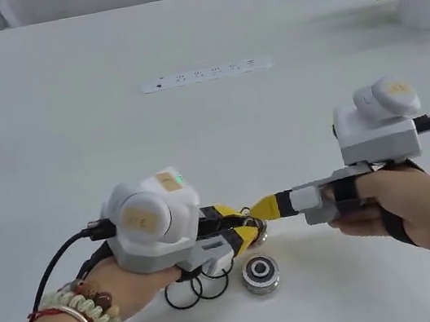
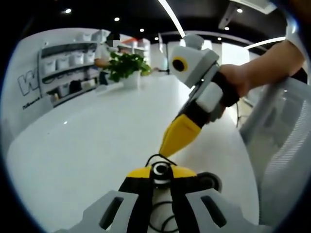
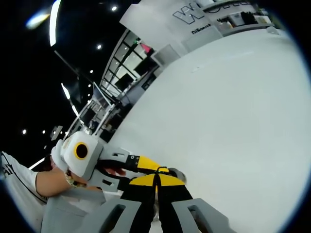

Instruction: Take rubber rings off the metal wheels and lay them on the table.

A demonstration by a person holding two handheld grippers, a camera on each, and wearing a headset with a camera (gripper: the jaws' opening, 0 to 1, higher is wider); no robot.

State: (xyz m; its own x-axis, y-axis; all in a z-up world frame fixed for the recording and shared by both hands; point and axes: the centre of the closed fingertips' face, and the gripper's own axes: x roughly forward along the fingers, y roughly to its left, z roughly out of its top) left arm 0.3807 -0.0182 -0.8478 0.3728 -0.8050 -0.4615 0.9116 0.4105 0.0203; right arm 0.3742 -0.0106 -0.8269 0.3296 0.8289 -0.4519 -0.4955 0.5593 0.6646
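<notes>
the left gripper (image 2: 161, 173) holds a wheel (image 1: 258, 234) tight between its yellow fingers. it is near the front edge of the table (image 1: 195, 139), about the middle. the right gripper (image 1: 262, 207) points in from the right side. its fingers are pressed together, with their tip at the top of that wheel. a thin black ring (image 2: 156, 158) loops up from the wheel to the tip and looks pinched there. a second wheel (image 1: 261, 273) lies flat, closer to the front edge. loose rings (image 1: 195, 290) lie on the table under the left gripper, just beside the second wheel.
</notes>
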